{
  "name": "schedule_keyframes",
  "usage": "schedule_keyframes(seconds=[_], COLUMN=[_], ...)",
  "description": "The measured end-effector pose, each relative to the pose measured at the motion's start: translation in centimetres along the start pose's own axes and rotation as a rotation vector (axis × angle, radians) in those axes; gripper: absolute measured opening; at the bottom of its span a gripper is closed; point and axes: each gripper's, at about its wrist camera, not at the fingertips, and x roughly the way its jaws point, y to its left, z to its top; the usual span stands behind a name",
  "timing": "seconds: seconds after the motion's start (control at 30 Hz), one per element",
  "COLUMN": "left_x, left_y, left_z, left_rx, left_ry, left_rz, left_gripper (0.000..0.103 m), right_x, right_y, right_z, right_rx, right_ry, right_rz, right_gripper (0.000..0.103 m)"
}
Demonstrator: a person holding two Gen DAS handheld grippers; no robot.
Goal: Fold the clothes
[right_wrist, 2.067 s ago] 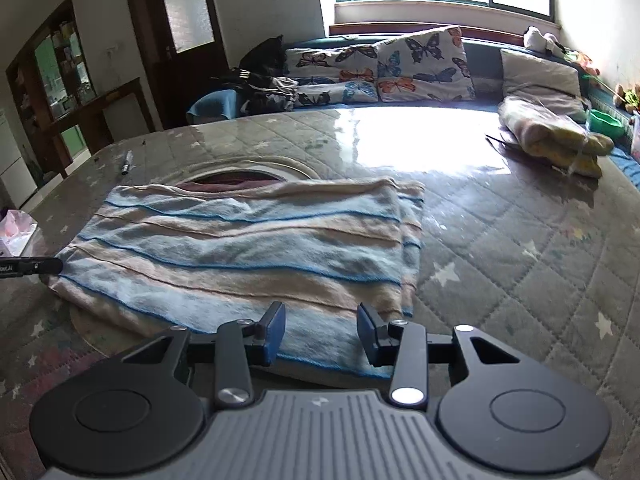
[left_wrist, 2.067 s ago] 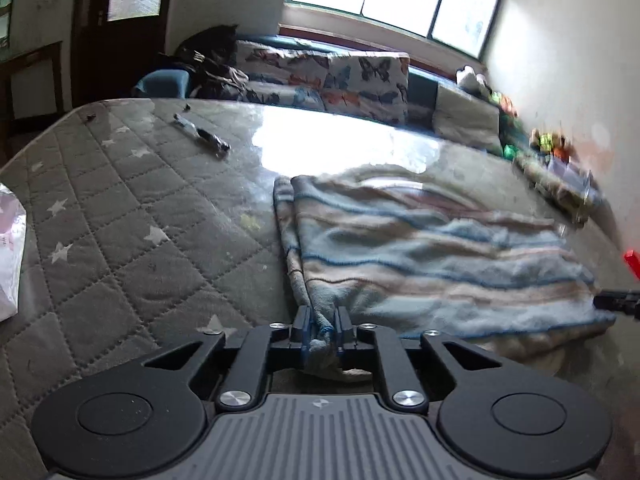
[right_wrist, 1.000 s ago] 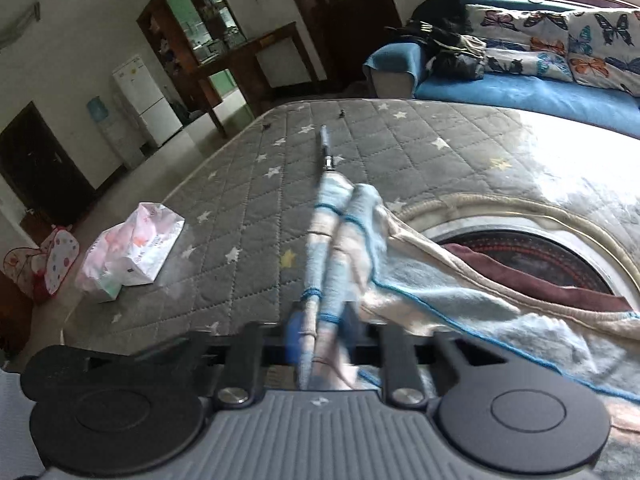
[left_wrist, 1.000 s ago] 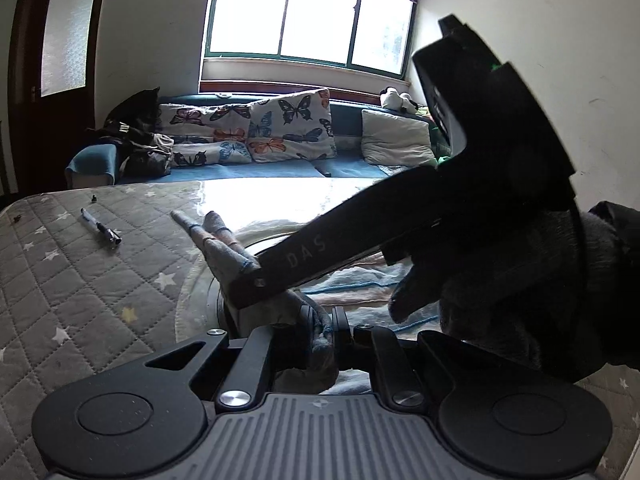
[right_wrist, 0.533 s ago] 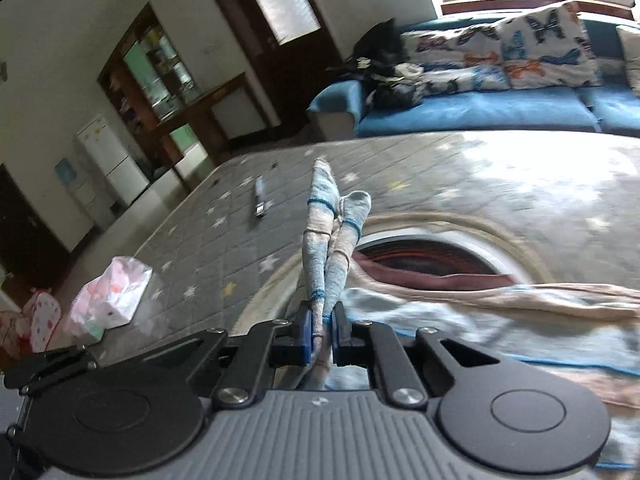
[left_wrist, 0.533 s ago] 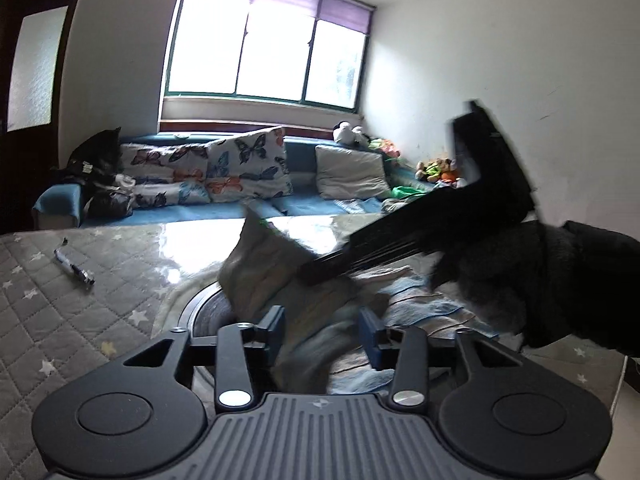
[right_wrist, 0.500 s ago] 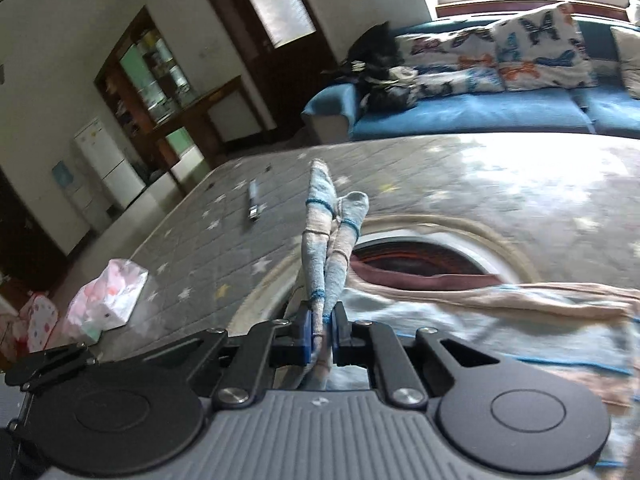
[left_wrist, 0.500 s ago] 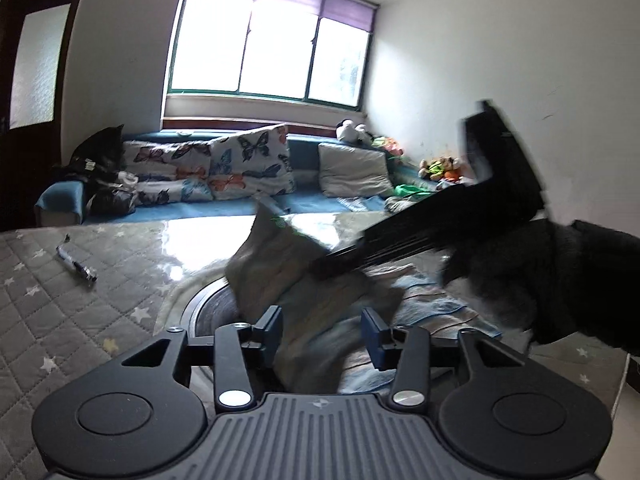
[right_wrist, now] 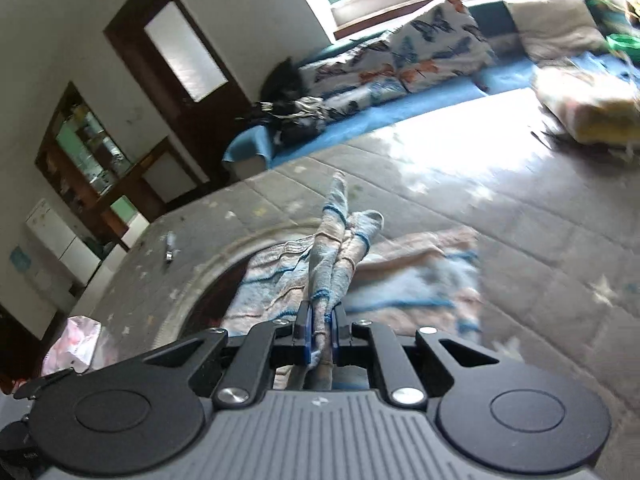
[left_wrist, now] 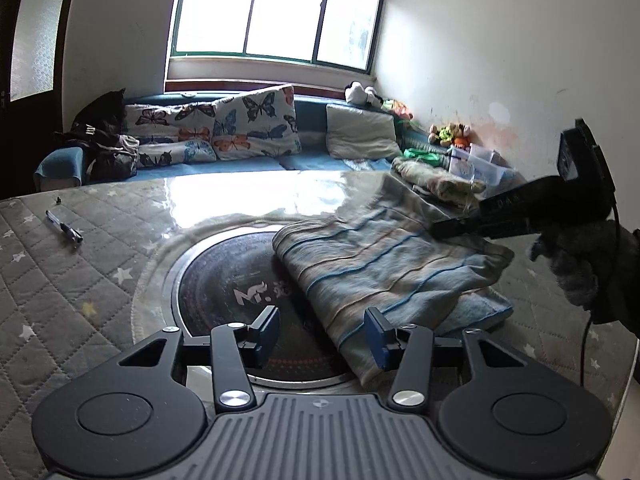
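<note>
A striped blue, tan and cream cloth (left_wrist: 384, 264) lies doubled over on the quilted grey table (left_wrist: 80, 280), partly covering a round dark inset. My left gripper (left_wrist: 322, 336) hangs open just above the cloth's near edge, holding nothing. In the left wrist view my right gripper (left_wrist: 444, 227) reaches in from the right over the cloth's far corner, held by a dark gloved hand (left_wrist: 580, 264). In the right wrist view the right gripper (right_wrist: 320, 332) is shut on a bunched fold of the striped cloth (right_wrist: 340, 248), which rises ahead of the jaws.
A pen (left_wrist: 64, 229) lies on the table at the left. A second folded cloth (left_wrist: 436, 180) sits at the far right edge beside plastic boxes (left_wrist: 480, 160). A tissue pack (right_wrist: 72, 344) rests near the left corner. A sofa with butterfly cushions (left_wrist: 224, 128) runs behind.
My left gripper has opened and let go of the cloth, which has dropped flat, folded over to the right. My right gripper has carried its corner across to the right side.
</note>
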Motion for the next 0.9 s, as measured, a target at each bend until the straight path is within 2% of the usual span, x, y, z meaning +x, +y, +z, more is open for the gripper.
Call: schedule_keyframes(seconds=[0.1, 0.3, 0.43, 0.53, 0.63, 0.73, 0.77, 0.8, 0.9], left_x=[0.5, 1.0, 1.4, 1.8, 1.8, 1.9, 2.0, 2.1, 2.6], left_y=[-0.3, -0.2, -0.2, -0.4, -0.6, -0.8, -0.8, -0.8, -1.0], left_z=[-0.1, -0.1, -0.1, -0.2, -0.2, -0.1, 0.0, 0.2, 0.6], left_rx=[0.005, 0.013, 0.012, 0.016, 0.023, 0.031, 0.035, 0.038, 0.051], left_ry=[0.017, 0.026, 0.037, 0.049, 0.054, 0.053, 0.054, 0.054, 0.051], left_rz=[0.004, 0.011, 0.016, 0.012, 0.011, 0.010, 0.011, 0.012, 0.006], left_gripper=[0.050, 0.050, 0.050, 0.050, 0.050, 0.051, 0.051, 0.051, 0.051], right_x=[-0.3, -2.5, -2.6, -1.3, -0.7, -1.6, -1.9, -2.2, -3.1], right_y=[-1.0, -0.9, -3.0, -4.9, -5.5, -4.9, -4.7, -4.5, -3.9], right_z=[-0.3, 0.0, -0.4, -0.9, -1.3, -1.6, -1.7, -1.8, -2.1], right_rx=[0.021, 0.012, 0.052, 0.093, 0.085, 0.049, 0.037, 0.025, -0.011], right_ry=[-0.010, -0.096, -0.094, -0.039, -0.025, -0.057, -0.068, -0.079, -0.111], right_rz=[0.005, 0.049, -0.005, -0.038, -0.073, -0.110, -0.122, -0.135, -0.172], right_gripper=[0.008, 0.008, 0.008, 0.008, 0.009, 0.012, 0.022, 0.024, 0.024])
